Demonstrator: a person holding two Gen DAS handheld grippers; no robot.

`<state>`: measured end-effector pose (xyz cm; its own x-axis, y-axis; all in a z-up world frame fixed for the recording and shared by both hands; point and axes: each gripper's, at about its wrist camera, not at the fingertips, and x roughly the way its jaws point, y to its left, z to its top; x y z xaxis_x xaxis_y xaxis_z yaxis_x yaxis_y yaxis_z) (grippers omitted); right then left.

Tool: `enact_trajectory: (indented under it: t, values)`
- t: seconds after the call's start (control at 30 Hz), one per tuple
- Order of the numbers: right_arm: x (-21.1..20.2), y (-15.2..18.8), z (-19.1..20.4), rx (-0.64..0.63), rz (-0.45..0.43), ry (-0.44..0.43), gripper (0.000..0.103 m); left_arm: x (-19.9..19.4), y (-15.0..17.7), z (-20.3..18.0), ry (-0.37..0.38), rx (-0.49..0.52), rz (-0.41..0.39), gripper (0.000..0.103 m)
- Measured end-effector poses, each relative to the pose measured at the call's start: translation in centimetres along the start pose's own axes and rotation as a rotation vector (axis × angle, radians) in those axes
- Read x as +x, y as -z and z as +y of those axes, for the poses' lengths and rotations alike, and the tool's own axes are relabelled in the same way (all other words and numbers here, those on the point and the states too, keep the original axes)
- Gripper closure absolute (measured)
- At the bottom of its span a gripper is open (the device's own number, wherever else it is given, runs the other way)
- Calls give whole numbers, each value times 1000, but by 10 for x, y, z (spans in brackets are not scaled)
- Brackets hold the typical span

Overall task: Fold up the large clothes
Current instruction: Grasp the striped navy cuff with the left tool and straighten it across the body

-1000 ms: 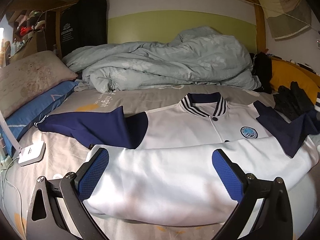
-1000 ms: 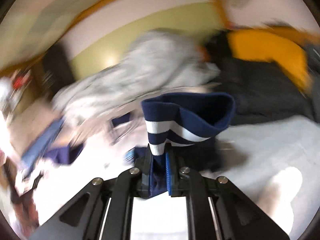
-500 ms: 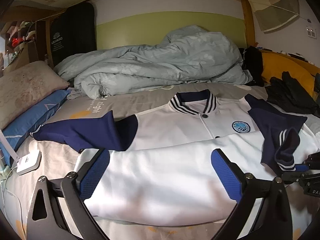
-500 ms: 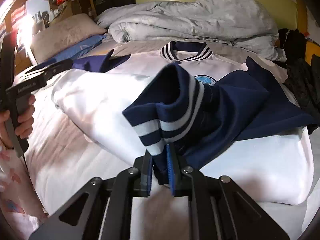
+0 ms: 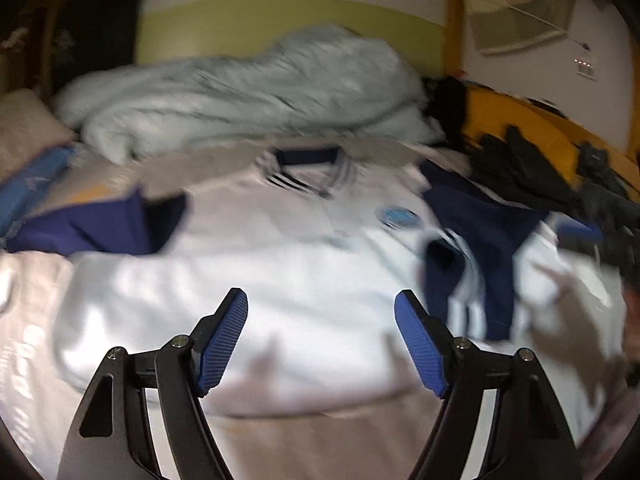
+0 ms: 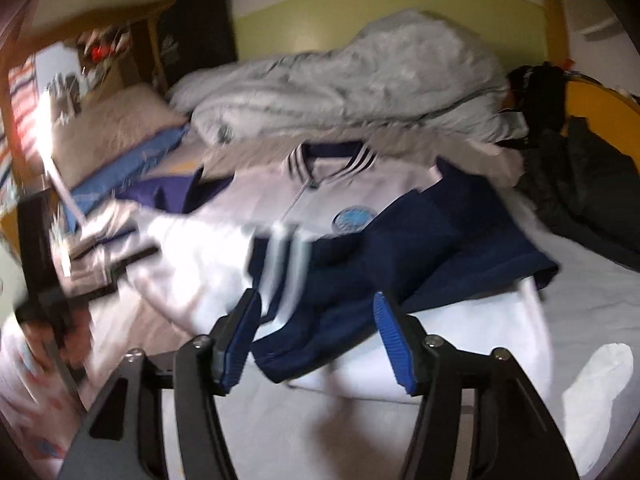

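The white and navy jacket (image 5: pixel 280 280) lies flat on the bed (image 5: pixel 280 432), front side up. Its striped collar (image 5: pixel 308 168) points toward the far wall and the crumpled grey-green duvet (image 5: pixel 240 96). Its long side runs left to right, because the bottom half is folded up over the chest. One navy sleeve (image 5: pixel 92 228) sticks out to the left, toward the blue pillow (image 5: pixel 28 184). The other navy sleeve (image 6: pixel 400 256) is folded in over the white front, next to the round badge (image 6: pixel 354 218), and its striped cuff (image 6: pixel 280 264) lies on the white cloth.

The left gripper (image 5: pixel 320 336) hangs over the near edge of the jacket with its blue fingers (image 5: pixel 222 344) wide apart, holding nothing.

Half a second ago the right gripper (image 6: pixel 316 328) pinched the cuff tight. Now its fingers (image 6: pixel 392 340) are wide apart and the cuff lies loose just in front of them (both views are blurry). Dark clothes (image 6: pixel 580 188) lie to the right of the jacket.
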<state>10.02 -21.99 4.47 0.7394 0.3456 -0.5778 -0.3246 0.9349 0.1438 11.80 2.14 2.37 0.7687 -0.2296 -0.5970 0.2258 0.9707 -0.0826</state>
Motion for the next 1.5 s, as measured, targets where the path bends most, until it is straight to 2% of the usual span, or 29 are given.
enact_trajectory:
  t: [0.13, 0.23, 0.33, 0.37, 0.4, 0.47, 0.53, 0.57, 0.6, 0.63, 0.67, 0.73, 0.77, 0.9, 1.0, 1.07, 1.13, 1.33, 1.43, 1.5]
  values:
    - [-18, -11, -23, 55, -66, 98, 42, 12, 4, -25, 47, 35, 25, 28]
    - [-22, -17, -41, 112, -71, 170, 42, 26, 0, -40, 79, 32, 56, 28]
    - [-18, -21, -53, 125, -62, 297, 41, 47, -12, -54, 99, 38, 118, 28]
    - [-8, -21, -59, 106, -16, 421, 39, 56, -17, -59, 111, 20, 142, 28]
    - [-8, -21, -59, 106, -16, 421, 39, 63, -20, -62, 138, -3, 153, 28]
    - [1, -19, -69, 102, 27, 505, 39, 79, -24, -68, 204, -46, 186, 28]
    - [4, -17, -83, 139, 39, 503, 39, 99, -26, -78, 215, -59, 230, 28]
    - [1, -18, -94, 193, 46, 484, 39, 109, -26, -82, 191, -53, 255, 33]
    - [1, -18, -94, 193, 46, 484, 39, 115, -26, -84, 170, -45, 262, 43]
    - [-3, -19, -100, 221, 40, 473, 39, 118, -24, -86, 174, -37, 252, 60]
    - [-5, -20, -103, 236, 36, 463, 39, 118, -24, -88, 167, -20, 234, 69]
    - [-11, -22, -108, 249, 26, 458, 39, 113, -30, -90, 78, 36, 178, 80]
    - [-12, -22, -109, 248, 23, 468, 39, 110, -37, -90, 7, 67, 145, 83]
    - [-7, -22, -108, 239, 32, 496, 38, 111, -79, -63, -174, 80, 94, 86]
    - [4, -19, -110, 253, 71, 483, 38, 121, -111, -34, -383, 110, 57, 90]
    - [13, -17, -112, 264, 97, 466, 38, 131, -128, -11, -483, 123, 63, 90]
    - [22, -14, -112, 267, 132, 453, 39, 143, -141, 18, -568, 93, 85, 90]
    - [39, -8, -106, 238, 184, 438, 38, 167, -154, 81, -734, 34, 127, 91]
    - [45, -6, -106, 228, 205, 436, 38, 175, -150, 99, -792, 6, 171, 90]
    - [50, -6, -106, 234, 218, 430, 38, 182, -148, 105, -804, -5, 195, 90]
